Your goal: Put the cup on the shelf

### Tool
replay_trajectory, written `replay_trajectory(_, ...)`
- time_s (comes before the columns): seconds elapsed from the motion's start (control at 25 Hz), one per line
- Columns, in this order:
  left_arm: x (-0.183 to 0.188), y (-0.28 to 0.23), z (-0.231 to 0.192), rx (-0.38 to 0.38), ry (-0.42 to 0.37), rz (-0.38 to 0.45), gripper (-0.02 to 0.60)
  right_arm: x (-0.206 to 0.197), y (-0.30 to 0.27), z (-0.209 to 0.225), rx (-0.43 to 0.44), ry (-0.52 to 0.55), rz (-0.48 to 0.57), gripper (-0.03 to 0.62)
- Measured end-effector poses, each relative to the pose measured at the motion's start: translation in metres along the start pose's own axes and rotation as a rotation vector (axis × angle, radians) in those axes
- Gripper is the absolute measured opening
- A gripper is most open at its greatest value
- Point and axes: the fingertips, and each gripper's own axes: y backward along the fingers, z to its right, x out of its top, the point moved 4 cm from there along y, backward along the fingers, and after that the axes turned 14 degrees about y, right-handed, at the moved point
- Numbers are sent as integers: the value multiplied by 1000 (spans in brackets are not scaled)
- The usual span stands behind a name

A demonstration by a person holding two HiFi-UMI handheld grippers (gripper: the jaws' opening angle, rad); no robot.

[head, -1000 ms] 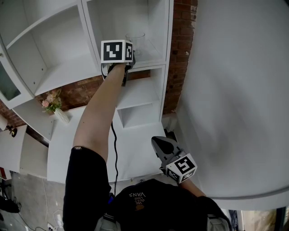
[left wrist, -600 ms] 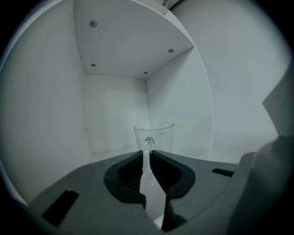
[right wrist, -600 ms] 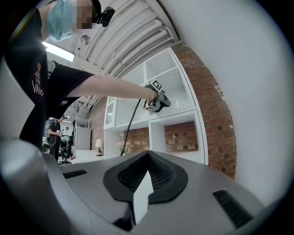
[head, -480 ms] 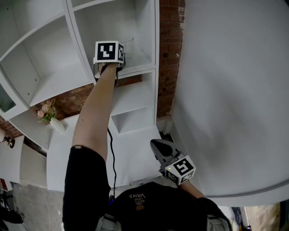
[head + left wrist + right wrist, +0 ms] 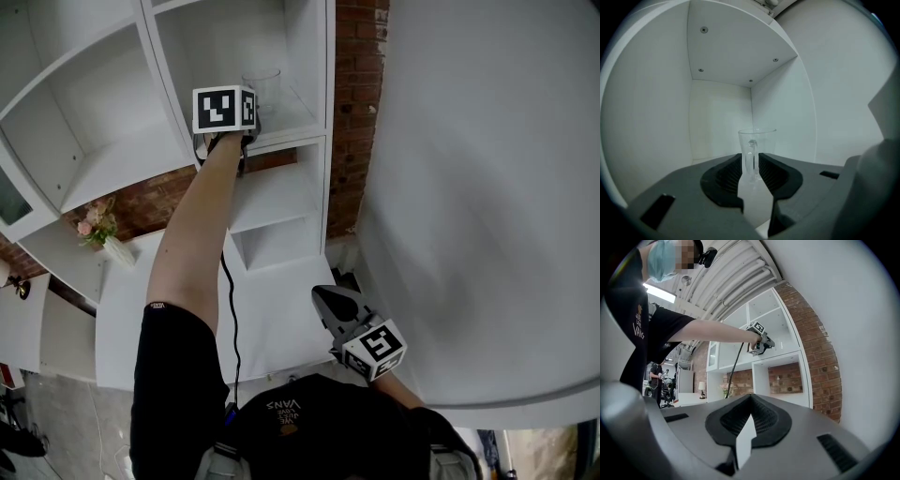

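A: In the upper right compartment of the white shelf unit, what stands?

B: 1 clear glass cup, upright, handle facing the left gripper's parted jaws. The right gripper is pressed together, empty.

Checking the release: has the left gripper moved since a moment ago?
Yes: slightly back. In the left gripper view the cup and the shelf's back corner look a little smaller, and the left gripper has parted its jaws around the handle.

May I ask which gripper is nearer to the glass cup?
Left. The left gripper is at the cup, open jaws either side of its handle; the right gripper hangs low by the person's torso, far from it.
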Motion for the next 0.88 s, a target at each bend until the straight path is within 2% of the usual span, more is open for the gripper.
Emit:
replay_trajectory(0.32, 0, 32, 7, -38, -3, 137, 101, -1, 10, -9, 41, 14, 1, -5)
replay_trajectory(0.48, -10, 53, 14, -63, -40, 202, 101, 0, 20, -16, 61, 10, -5, -5)
replay_trajectory(0.72, -45, 85, 26, -99, -62, 265, 101, -4, 40, -24, 93, 5, -14, -5)
replay_trajectory(0.88, -75, 109, 37, -122, -111, 285, 101, -8, 55, -33, 117, -9, -23, -5)
